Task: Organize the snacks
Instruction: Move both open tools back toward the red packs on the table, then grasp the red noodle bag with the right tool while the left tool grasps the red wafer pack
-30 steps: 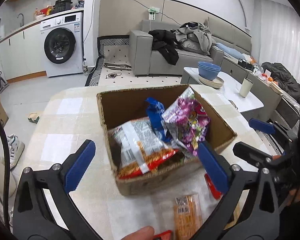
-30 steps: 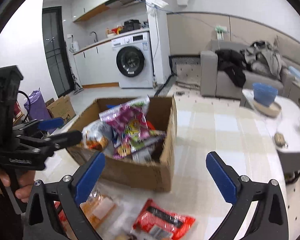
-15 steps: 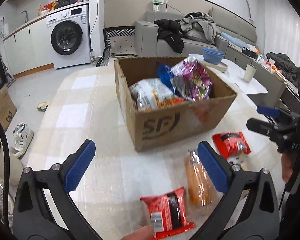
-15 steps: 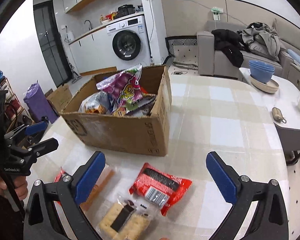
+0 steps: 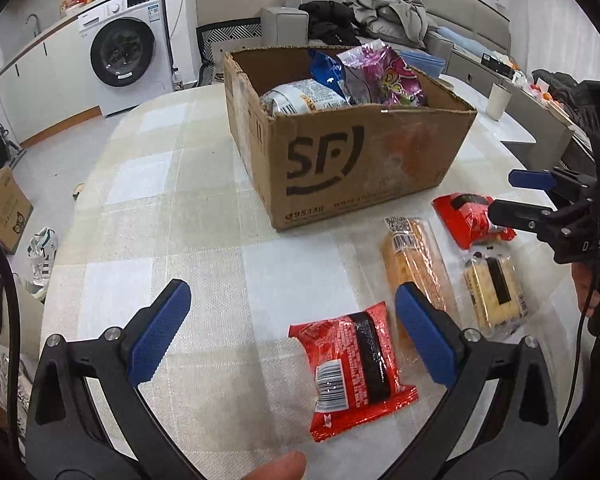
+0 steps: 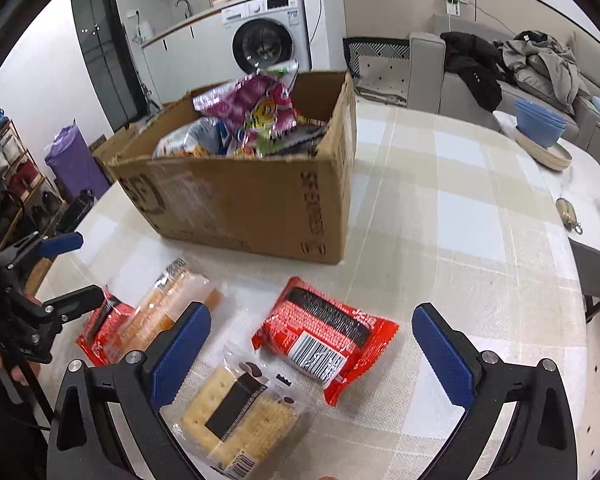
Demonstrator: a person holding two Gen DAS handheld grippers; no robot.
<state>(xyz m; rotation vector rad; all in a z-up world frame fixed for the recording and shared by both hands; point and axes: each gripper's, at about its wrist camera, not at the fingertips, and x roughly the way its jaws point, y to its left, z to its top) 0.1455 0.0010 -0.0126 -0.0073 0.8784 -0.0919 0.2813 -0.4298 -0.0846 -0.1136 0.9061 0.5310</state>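
Several snack bags [image 5: 364, 80] in cardboard box [image 5: 364, 168]

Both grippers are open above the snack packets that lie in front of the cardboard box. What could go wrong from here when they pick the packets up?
The clear packet of square crackers may crack if the open right gripper squeezes hard.

The red foil packet and the long orange biscuit sleeve lie close, so the open left gripper might catch both.

The brown cardboard box looks full; the purple bag rises above its rim, so added packets could slide out.
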